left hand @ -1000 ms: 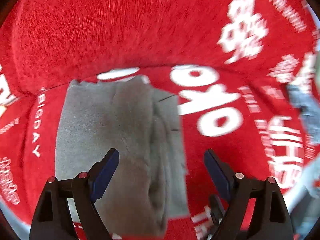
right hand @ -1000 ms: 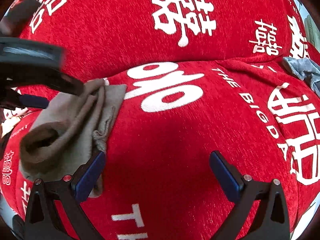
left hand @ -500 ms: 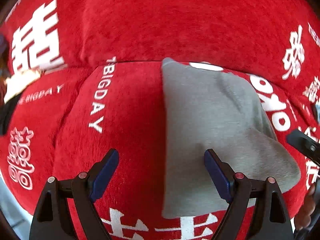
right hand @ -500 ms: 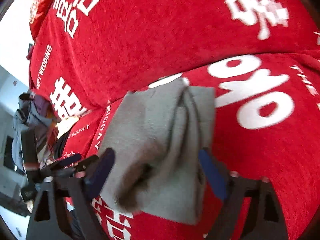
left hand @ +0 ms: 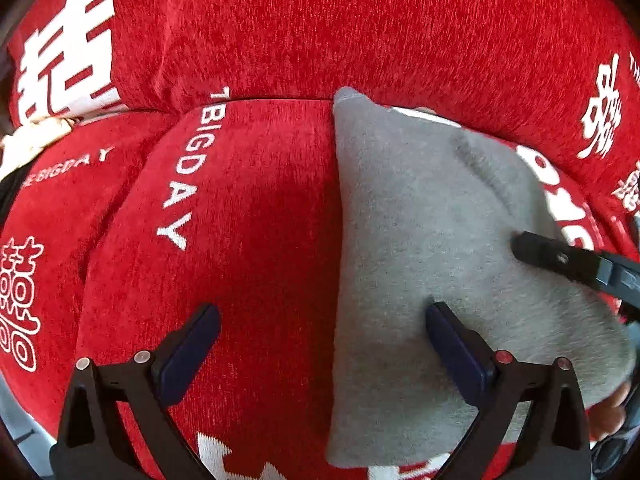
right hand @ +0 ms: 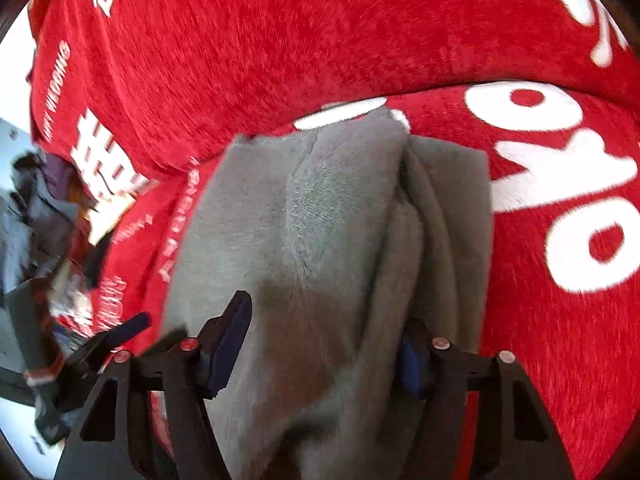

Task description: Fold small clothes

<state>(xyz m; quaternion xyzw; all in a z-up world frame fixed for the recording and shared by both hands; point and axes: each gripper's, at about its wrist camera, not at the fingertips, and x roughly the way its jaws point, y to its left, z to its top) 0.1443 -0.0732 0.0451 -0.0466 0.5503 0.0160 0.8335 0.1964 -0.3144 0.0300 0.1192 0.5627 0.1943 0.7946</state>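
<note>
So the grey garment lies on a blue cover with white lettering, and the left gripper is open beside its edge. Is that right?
Not quite: the cover is red, not blue, as the left wrist view shows. The grey garment does lie on it, and the left gripper is open at its edge.

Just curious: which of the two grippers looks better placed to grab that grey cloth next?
Probably the right gripper: its fingers straddle the bunched grey cloth. The left gripper is open over the red cover, with only one finger above the cloth edge.
</note>
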